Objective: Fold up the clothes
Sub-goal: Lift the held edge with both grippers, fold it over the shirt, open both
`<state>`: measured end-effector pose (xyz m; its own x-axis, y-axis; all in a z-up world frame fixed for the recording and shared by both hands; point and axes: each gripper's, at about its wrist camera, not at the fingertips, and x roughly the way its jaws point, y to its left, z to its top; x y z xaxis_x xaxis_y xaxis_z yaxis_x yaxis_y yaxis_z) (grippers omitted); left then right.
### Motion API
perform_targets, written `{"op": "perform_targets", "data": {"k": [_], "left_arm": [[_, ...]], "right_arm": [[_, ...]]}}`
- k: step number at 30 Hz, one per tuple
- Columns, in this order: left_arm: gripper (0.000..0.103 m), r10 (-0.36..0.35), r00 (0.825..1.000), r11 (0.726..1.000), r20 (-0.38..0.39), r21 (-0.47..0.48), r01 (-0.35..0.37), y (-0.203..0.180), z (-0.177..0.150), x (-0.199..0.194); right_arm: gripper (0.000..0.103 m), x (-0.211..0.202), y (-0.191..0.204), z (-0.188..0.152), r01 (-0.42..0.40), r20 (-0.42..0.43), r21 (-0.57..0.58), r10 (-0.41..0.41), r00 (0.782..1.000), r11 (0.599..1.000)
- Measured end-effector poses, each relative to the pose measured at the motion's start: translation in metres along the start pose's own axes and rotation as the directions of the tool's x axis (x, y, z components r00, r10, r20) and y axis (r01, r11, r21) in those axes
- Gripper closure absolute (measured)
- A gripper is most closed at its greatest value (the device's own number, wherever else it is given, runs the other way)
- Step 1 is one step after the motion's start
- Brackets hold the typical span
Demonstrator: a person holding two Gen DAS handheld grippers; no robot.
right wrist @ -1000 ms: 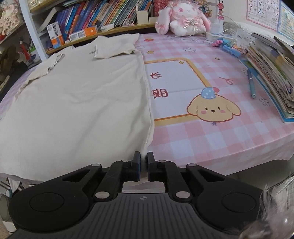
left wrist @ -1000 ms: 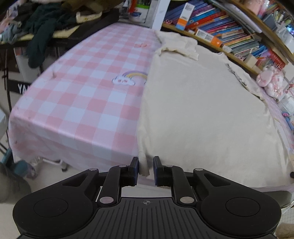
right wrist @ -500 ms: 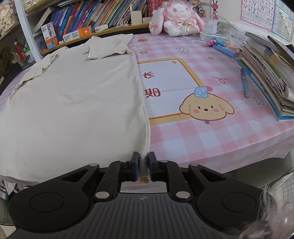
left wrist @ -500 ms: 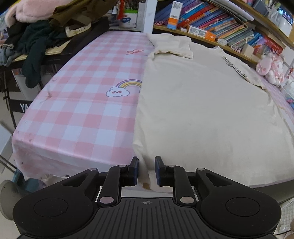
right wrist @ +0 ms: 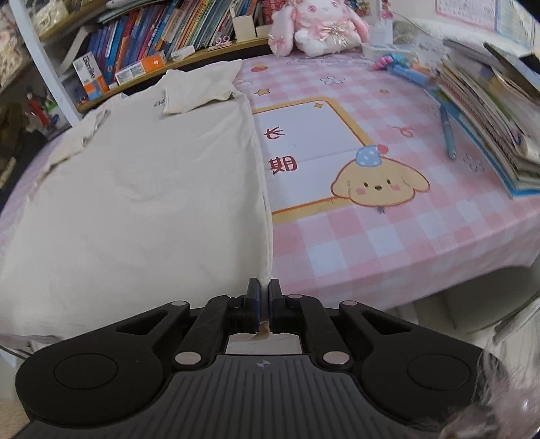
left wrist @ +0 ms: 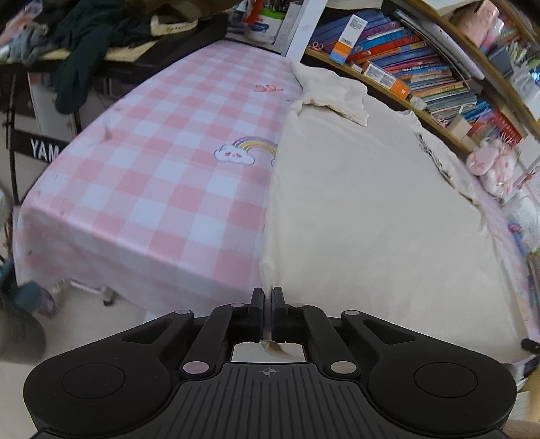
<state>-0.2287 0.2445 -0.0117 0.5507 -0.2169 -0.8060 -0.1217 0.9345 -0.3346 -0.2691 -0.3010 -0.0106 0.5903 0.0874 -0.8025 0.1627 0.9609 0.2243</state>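
My left gripper (left wrist: 268,305) and right gripper (right wrist: 265,300) each hide the hem corner of the cream garment (right wrist: 141,202) between their jaws. The garment's near edge drops out of sight below the table (right wrist: 422,236). A black sign (left wrist: 37,148), partly hidden, reads only "YAM". A furry blur (right wrist: 486,415) stays unidentifiable.

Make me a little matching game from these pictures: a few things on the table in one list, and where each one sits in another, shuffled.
Things:
1. cream cotton garment
2. pink plush bunny toy
3. light blue pen
4. rainbow-and-cloud print

Places:
A. beside the stack of books at the table's right side
B. on the checked cloth, just left of the garment
C. against the bookshelf at the far edge
D. spread flat, near corners pinched by the left hand-held gripper and the right hand-held gripper

Pairs: 1-D, 2-C, 3-A, 4-B
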Motion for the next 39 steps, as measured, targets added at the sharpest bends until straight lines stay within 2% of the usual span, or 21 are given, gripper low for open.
{"op": "perform_targets", "data": {"k": [6,12,14,17,18,20,23,25,27,29,30,31,33,39], "left_arm": [[0.101,-0.066,0.991,0.997,-0.113,-0.056,0.06,0.019,-0.025,-0.012],[0.101,-0.103,0.964,0.992,-0.246,-0.097,0.082,0.04,-0.056,-0.007],[0.101,-0.146,0.96,0.987,-0.241,-0.106,0.123,0.041,-0.053,-0.009],[0.101,-0.239,0.958,0.967,-0.161,-0.126,0.22,0.04,-0.031,-0.021],[0.101,-0.268,0.955,0.958,-0.127,-0.142,0.25,0.041,-0.022,-0.025],[0.101,-0.333,0.943,0.923,-0.02,-0.213,0.322,0.048,0.0,-0.033],[0.101,-0.403,0.903,0.843,0.153,-0.322,0.431,0.06,0.026,-0.033],[0.101,-0.433,0.866,0.789,0.251,-0.358,0.499,0.063,0.039,-0.025],[0.101,-0.453,0.832,0.736,0.322,-0.392,0.552,0.057,0.05,-0.015],[0.101,-0.462,0.803,0.7,0.377,-0.401,0.591,0.048,0.066,-0.007],[0.101,-0.464,0.793,0.693,0.394,-0.397,0.603,0.043,0.073,-0.005],[0.101,-0.458,0.792,0.701,0.404,-0.384,0.602,0.035,0.084,-0.003],[0.101,-0.445,0.795,0.717,0.412,-0.368,0.592,0.022,0.106,0.003],[0.101,-0.392,0.813,0.726,0.431,-0.398,0.561,0.007,0.155,0.026]], "right_arm": [[0.099,-0.03,-0.022,-0.016,-0.044,-0.06,0.115,0.051,0.997,0.992],[0.099,-0.048,-0.036,-0.044,-0.066,-0.149,0.194,0.096,0.984,0.979],[0.099,-0.053,-0.04,-0.054,-0.072,-0.178,0.218,0.112,0.978,0.973],[0.099,-0.061,-0.046,-0.069,-0.079,-0.22,0.253,0.137,0.966,0.964],[0.099,-0.065,-0.047,-0.068,-0.112,-0.203,0.284,0.174,0.964,0.952],[0.099,-0.079,-0.05,-0.054,-0.22,-0.089,0.365,0.269,0.959,0.905],[0.099,-0.096,-0.059,-0.031,-0.363,0.135,0.439,0.339,0.931,0.822],[0.099,-0.103,-0.066,-0.016,-0.444,0.281,0.468,0.347,0.895,0.765],[0.099,-0.094,-0.07,-0.002,-0.503,0.378,0.504,0.344,0.859,0.702],[0.099,-0.082,-0.073,0.012,-0.558,0.464,0.535,0.332,0.822,0.634],[0.099,-0.075,-0.072,0.02,-0.578,0.49,0.542,0.33,0.807,0.61],[0.099,-0.067,-0.07,0.03,-0.595,0.509,0.545,0.331,0.795,0.59],[0.099,-0.053,-0.064,0.052,-0.614,0.532,0.553,0.329,0.781,0.563],[0.099,-0.019,-0.055,0.117,-0.645,0.564,0.566,0.33,0.757,0.513]]}}
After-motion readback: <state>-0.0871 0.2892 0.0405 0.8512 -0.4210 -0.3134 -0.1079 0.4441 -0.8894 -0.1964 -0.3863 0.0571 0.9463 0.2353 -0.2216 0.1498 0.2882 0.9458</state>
